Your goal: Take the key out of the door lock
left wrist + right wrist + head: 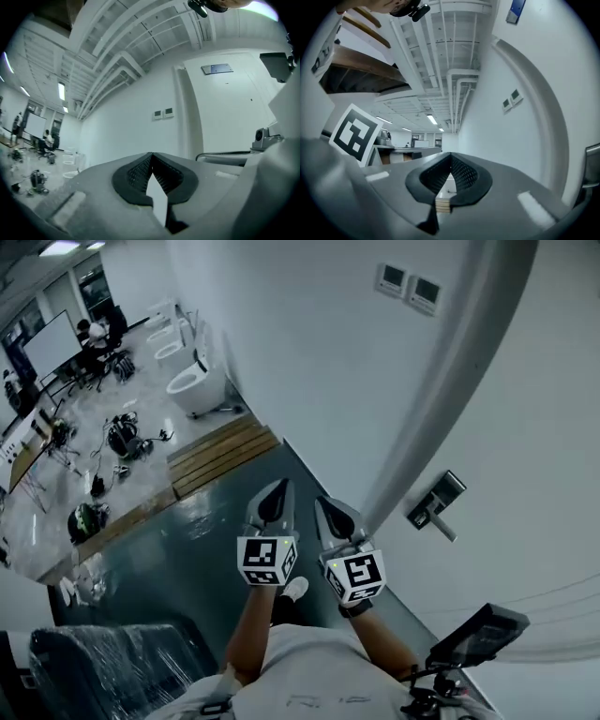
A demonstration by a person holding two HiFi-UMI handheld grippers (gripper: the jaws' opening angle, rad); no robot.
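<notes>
A metal door lock with a lever handle [436, 505] sits on the white door [525, 427] at the right of the head view. I cannot make out a key in it. My left gripper [277, 489] and right gripper [326, 504] are held side by side in front of me, left of the lock and apart from it. Both are shut with nothing between their fingers. In the left gripper view the left gripper [151, 155] points up at the door, with the lock and handle [260, 137] to the right. The right gripper [451, 155] points along the wall, and the lock plate's edge [591, 165] shows at the far right.
Two wall panels [408, 282] hang on the white wall left of the door frame [441, 399]. On the floor to the left are a wooden platform [220, 456], white toilets [192, 385] and scattered gear. A plastic-wrapped bulk [112, 662] and a black device [478, 634] are close to me.
</notes>
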